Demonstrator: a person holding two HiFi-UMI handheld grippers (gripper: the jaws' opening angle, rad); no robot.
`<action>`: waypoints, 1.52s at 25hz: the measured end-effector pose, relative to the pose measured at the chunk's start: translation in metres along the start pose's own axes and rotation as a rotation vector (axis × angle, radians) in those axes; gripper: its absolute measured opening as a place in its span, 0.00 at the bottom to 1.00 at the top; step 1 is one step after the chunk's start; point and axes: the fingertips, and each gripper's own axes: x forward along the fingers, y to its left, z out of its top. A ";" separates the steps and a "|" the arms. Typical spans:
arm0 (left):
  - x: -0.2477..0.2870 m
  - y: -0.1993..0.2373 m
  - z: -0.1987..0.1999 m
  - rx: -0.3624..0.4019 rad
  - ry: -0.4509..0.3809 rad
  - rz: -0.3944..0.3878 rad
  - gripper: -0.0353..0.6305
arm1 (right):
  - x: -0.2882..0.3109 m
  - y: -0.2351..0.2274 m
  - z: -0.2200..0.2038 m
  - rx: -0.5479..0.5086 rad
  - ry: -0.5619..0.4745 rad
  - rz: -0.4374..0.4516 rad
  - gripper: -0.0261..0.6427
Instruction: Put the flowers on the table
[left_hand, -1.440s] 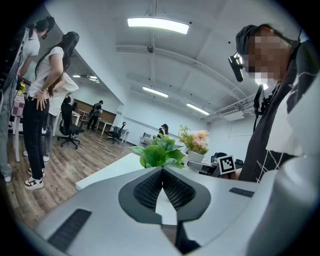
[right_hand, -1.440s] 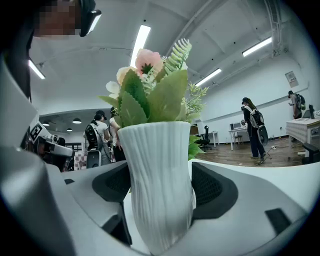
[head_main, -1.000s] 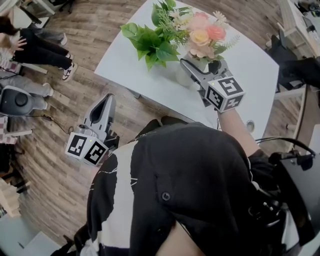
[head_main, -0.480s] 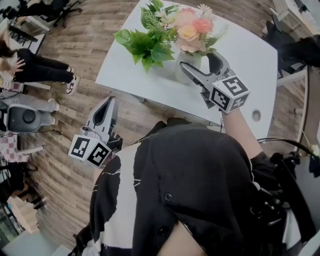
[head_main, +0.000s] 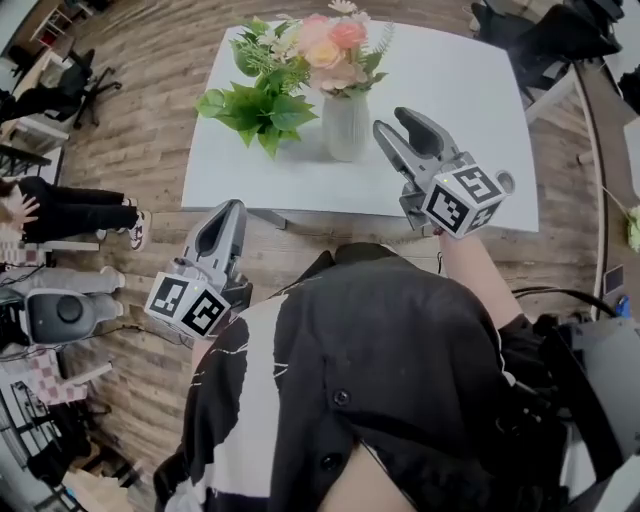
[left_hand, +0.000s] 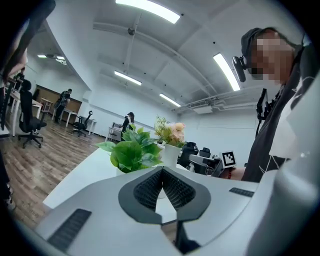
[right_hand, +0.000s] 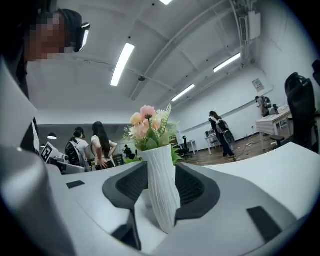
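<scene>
Flower vase (head_main: 347, 125) upright on table (head_main: 470, 90); my R gripper (head_main: 398, 122) just right of vase, jaws apart, just been closing, empty; L gripper (head_main: 232, 207) pressed together.

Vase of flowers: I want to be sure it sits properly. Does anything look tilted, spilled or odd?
Nothing stands out: the vase stands upright on the table, beside the green plant, its flowers in place, nothing spilled.

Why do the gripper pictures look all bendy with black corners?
Left gripper view and right gripper view: wide-angle lenses bow the ceiling lights and leave dark round edges. In the right gripper view the near white vase looms large. Head view: less bending, sharp, with an evenly lit table.
</scene>
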 end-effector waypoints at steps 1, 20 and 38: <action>0.000 -0.001 -0.003 0.001 0.006 -0.015 0.07 | -0.007 0.000 0.000 0.007 -0.018 -0.021 0.28; 0.003 -0.081 -0.019 -0.061 -0.038 0.004 0.07 | -0.090 -0.013 0.003 -0.017 0.147 -0.040 0.06; -0.050 -0.214 -0.081 -0.080 -0.091 0.186 0.07 | -0.201 -0.010 -0.023 -0.044 0.203 0.134 0.06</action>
